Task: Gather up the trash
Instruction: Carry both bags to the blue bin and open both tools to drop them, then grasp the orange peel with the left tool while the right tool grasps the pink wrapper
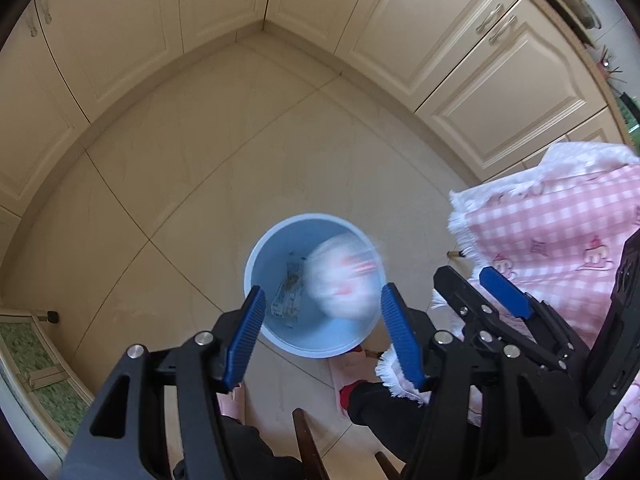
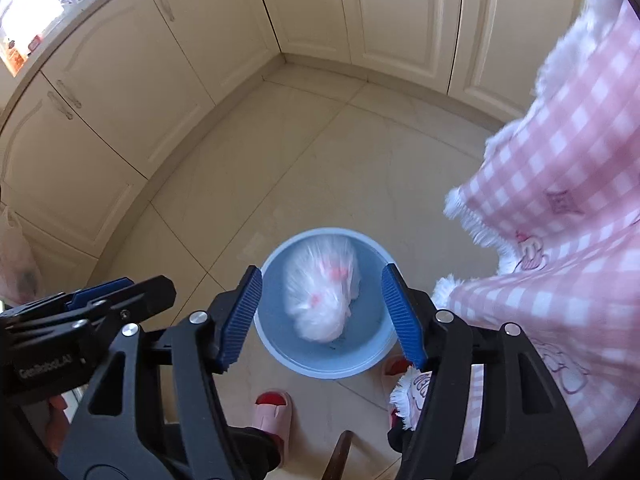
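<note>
We see white plastic bag [image 2: 323,288] blurred below right gripper [image 2: 322,316], over blue bin [image 2: 280,354]; both grippers' jaws apart, empty; left gripper [image 1: 322,336] too; bag looks light, soft, slippery: we'd pinch gathered neck

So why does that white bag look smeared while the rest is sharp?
Left wrist view: the white plastic bag is streaked by motion blur over the blue bucket. Right wrist view: the bag blurs more softly; cabinets bow from fisheye distortion.

Black claws [image 1: 322,334], ribbed blue pads [image 2: 242,316], silver screws, pink slippers [image 2: 274,408]
</note>
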Action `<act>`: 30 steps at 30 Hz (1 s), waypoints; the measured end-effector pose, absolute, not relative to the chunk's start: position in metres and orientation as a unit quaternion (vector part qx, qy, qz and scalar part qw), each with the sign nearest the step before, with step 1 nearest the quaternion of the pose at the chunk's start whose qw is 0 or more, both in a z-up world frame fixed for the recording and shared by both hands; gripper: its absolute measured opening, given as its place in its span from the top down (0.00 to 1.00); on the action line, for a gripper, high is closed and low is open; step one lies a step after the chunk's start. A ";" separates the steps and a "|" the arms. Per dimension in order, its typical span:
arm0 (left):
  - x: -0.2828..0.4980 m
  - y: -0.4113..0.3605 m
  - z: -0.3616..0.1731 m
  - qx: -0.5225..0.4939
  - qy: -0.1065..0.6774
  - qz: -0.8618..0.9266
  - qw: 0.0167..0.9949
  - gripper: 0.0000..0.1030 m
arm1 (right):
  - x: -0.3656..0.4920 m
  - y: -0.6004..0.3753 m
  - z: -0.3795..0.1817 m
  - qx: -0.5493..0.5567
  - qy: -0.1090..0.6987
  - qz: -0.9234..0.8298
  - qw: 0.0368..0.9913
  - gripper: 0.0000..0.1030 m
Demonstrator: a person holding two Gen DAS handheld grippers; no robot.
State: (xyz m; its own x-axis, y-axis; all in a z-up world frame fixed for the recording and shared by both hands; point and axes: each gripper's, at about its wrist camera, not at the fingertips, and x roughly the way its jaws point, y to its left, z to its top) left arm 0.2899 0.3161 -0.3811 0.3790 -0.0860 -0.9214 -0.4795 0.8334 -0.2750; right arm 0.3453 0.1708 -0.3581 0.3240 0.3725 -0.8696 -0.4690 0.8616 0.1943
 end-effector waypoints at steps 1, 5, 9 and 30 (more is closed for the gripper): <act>0.287 0.316 -0.375 -0.260 0.539 0.124 0.792 0.43 | 0.344 0.168 -0.352 -0.044 0.518 0.260 0.814 0.40; 0.271 0.310 -0.343 -0.254 0.514 0.126 0.809 0.43 | 0.330 0.161 -0.322 -0.046 0.497 0.261 0.826 0.40; 0.253 0.301 -0.309 -0.246 0.488 0.125 0.828 0.43 | 0.311 0.149 -0.289 -0.053 0.465 0.262 0.844 0.40; 0.176 0.110 -0.128 -0.110 0.334 -0.056 0.934 0.35 | 0.167 -0.085 -0.092 -0.029 0.236 0.133 0.962 0.34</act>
State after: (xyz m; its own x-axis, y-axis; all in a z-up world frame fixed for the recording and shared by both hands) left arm 0.1764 0.1098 -0.1282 0.7706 -0.1779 -0.6120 0.0310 0.9696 -0.2429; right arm 0.1668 -0.0852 -0.0921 0.8526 0.2433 -0.4624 -0.2703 0.9627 0.0082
